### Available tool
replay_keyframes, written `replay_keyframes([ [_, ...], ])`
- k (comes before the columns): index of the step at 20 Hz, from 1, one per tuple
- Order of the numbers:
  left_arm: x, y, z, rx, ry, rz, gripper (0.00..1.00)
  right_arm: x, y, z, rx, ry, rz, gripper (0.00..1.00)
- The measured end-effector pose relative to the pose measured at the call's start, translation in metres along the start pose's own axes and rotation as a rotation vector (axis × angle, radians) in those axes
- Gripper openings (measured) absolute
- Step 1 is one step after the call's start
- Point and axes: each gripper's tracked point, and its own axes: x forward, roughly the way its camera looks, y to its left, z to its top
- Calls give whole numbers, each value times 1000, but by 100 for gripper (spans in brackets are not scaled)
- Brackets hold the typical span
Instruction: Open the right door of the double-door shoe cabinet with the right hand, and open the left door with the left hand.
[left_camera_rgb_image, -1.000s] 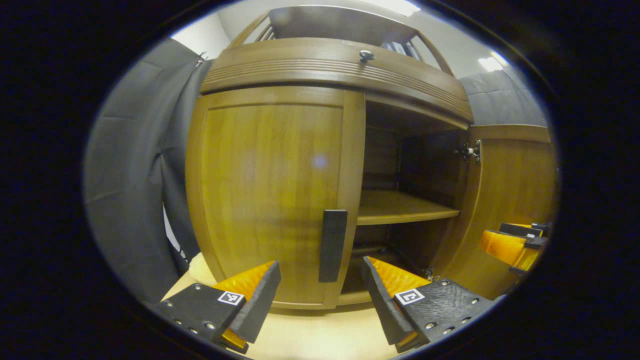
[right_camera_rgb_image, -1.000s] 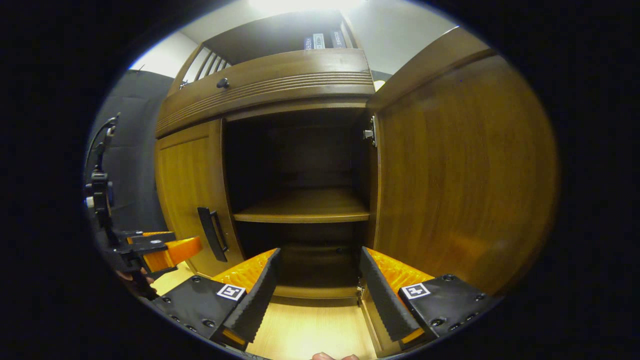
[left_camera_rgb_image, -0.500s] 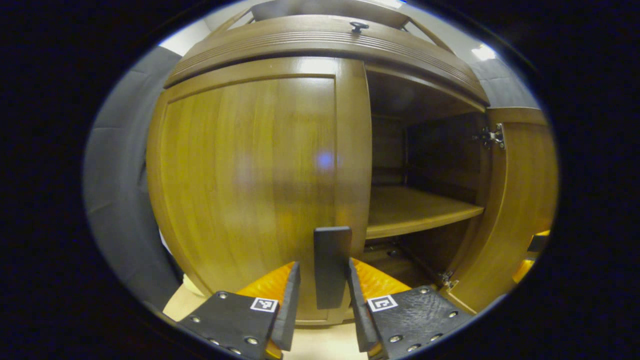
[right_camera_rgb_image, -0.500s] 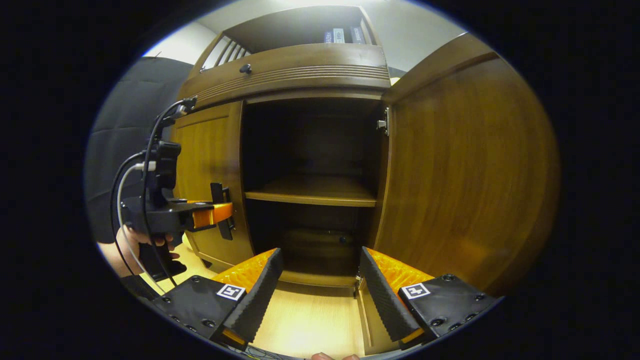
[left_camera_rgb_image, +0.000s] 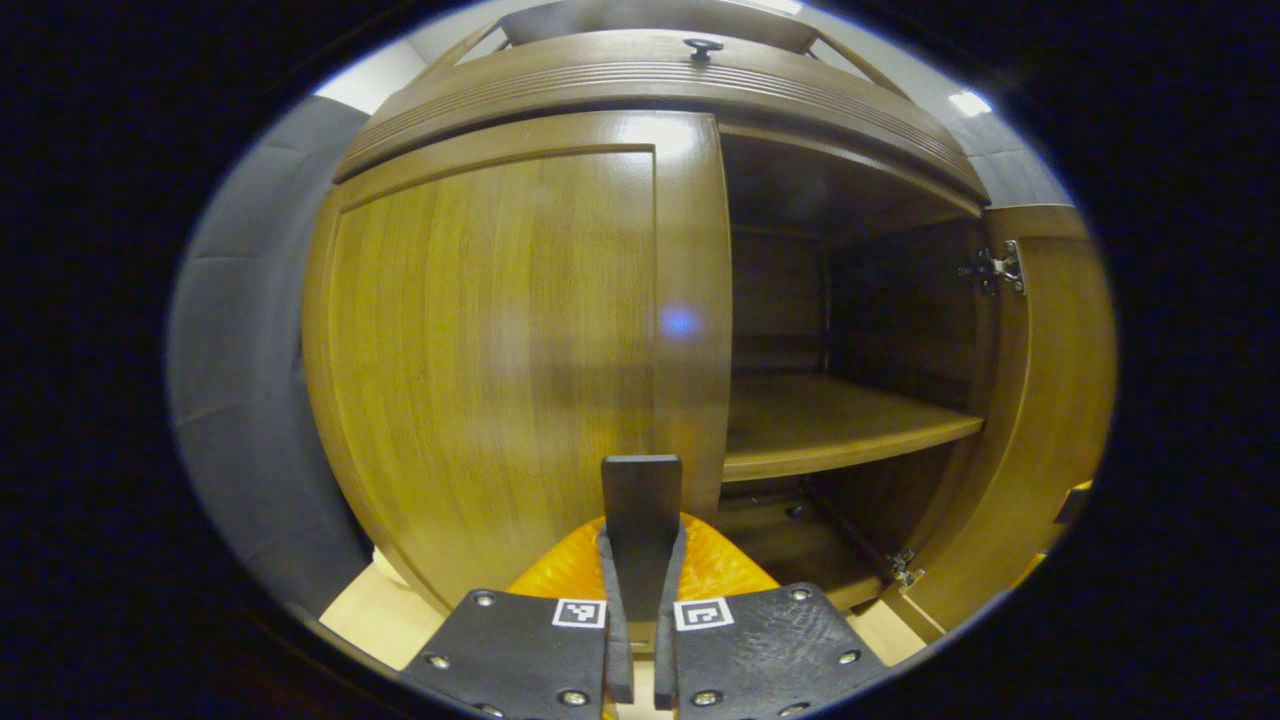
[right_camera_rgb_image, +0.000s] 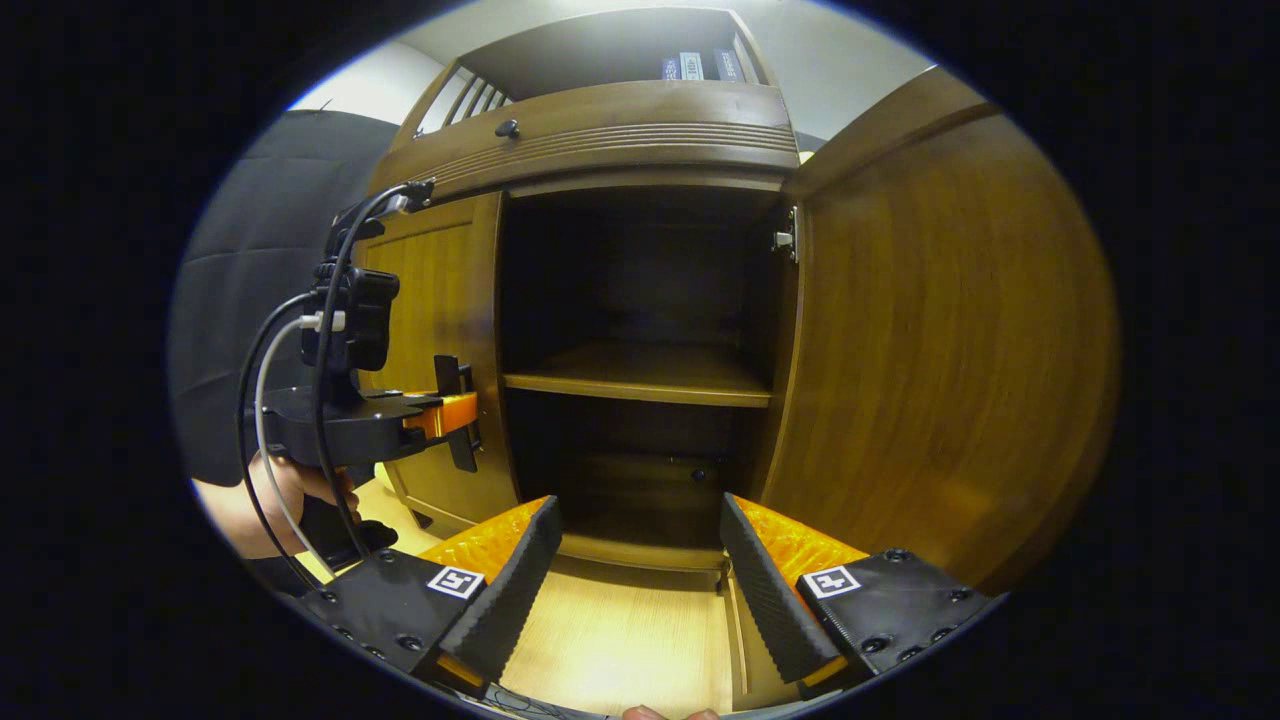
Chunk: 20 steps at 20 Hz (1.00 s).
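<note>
The brown wooden shoe cabinet has its left door (left_camera_rgb_image: 500, 340) closed and its right door (left_camera_rgb_image: 1050, 400) swung wide. In the left gripper view my left gripper (left_camera_rgb_image: 640, 610) is shut on the dark upright handle (left_camera_rgb_image: 640, 510) at the left door's inner edge. In the right gripper view the right door (right_camera_rgb_image: 940, 340) stands open on the right, and my right gripper (right_camera_rgb_image: 630, 590) hangs open before the dark interior, holding nothing. Farther left there, the left gripper (right_camera_rgb_image: 455, 410), held by a hand (right_camera_rgb_image: 270, 490), clamps the handle (right_camera_rgb_image: 455, 375).
Inside the cabinet a wooden shelf (right_camera_rgb_image: 640, 375) crosses the middle, with a dark bottom compartment (right_camera_rgb_image: 640, 480) below. A drawer band with a small knob (left_camera_rgb_image: 703, 46) runs above the doors. Grey cloth wall (left_camera_rgb_image: 250, 380) hangs left of the cabinet. Light wooden floor (right_camera_rgb_image: 620, 640) lies in front.
My left gripper moved in to the left door's handle and went from open to shut on it. The right gripper stayed open and drifted slightly left of the open right door.
</note>
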Motion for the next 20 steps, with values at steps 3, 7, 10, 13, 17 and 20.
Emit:
replay_keyframes([
  [3, -6, 0, -3, -14, 17, -14, 10, -2, -2, -2, 9, 5, -10, 97],
  [7, -20, 3, -5, -18, 5, -35, 11, -5, 1, -5, 7, 17, -9, 97],
  [10, -39, 6, -12, -23, -1, -43, 10, -8, 8, -6, -5, 21, 1, 97],
  [13, -58, 12, -14, -27, -5, -41, 10, -12, 15, -8, -20, 25, 12, 97],
  [17, -86, 23, -18, -36, -14, -25, 11, -23, 25, -19, -41, 40, 25, 97],
  [20, -108, 34, -20, -38, -22, -12, 10, -33, 33, -27, -46, 50, 34, 100],
])
